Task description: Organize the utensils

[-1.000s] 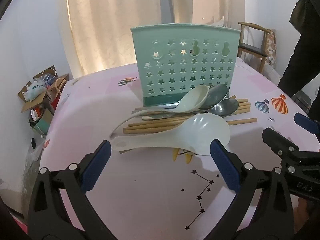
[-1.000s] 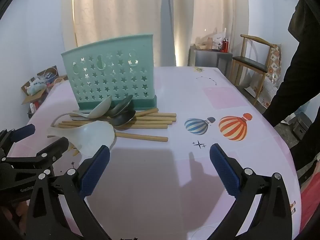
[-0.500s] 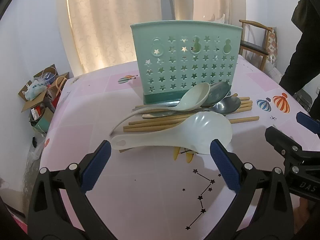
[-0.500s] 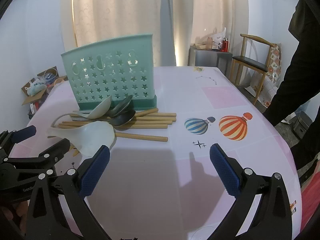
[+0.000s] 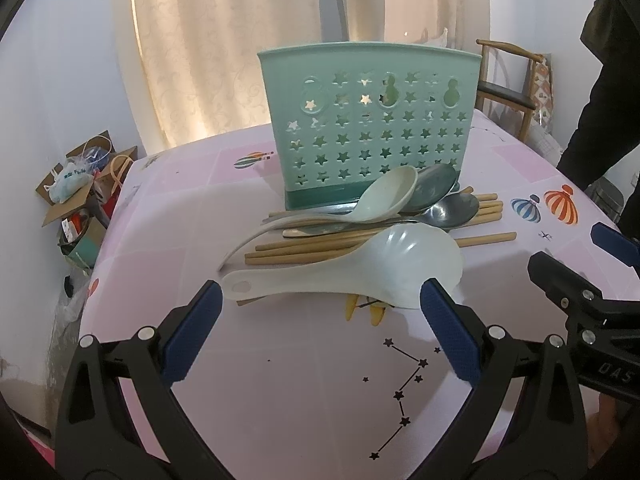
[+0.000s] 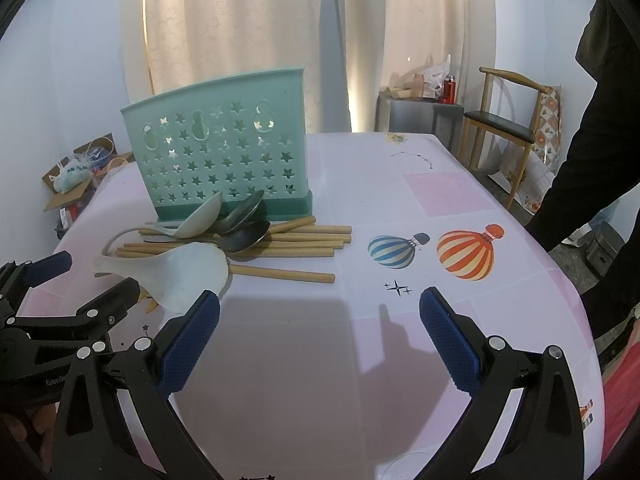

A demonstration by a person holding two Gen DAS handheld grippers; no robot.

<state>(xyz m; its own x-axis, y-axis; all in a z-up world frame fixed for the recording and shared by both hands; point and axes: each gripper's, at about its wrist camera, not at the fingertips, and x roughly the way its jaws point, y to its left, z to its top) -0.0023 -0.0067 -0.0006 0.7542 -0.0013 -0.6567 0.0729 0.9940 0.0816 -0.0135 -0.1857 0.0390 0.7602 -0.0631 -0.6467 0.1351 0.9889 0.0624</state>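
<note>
My left tool [image 5: 320,312] is spread wide, gripping nothing, hovering low over the desk [image 5: 280,380] just short of the pile. My right tool [image 6: 320,316] is also released, empty, over bare pink desk well to the right of the pile.

Big white rice ladle [image 5: 360,272]: long axis runs across the desk, handle end with its hole toward the left edge, bowl to the right, lying on top of the chopsticks, nearest my left tool. One of it.

Wooden chopsticks [image 5: 486,239]: a bundle lying flat, same left-right axis, tan sticks, roughly parallel; several, exact count unclear since spoons cover them.

One cream spoon [image 5: 384,200], bowl tilted up against the holder, handle toward the left edge. Two grey metal spoons [image 5: 452,210], bowls to the right, handles left under the cream one.

One teal holder [image 5: 368,128] stands upright behind the pile, toward the desk's far edge, star cutouts across its face, darker base; inside not visible.

Desk cover is pink with balloon prints [image 6: 466,254].
</note>
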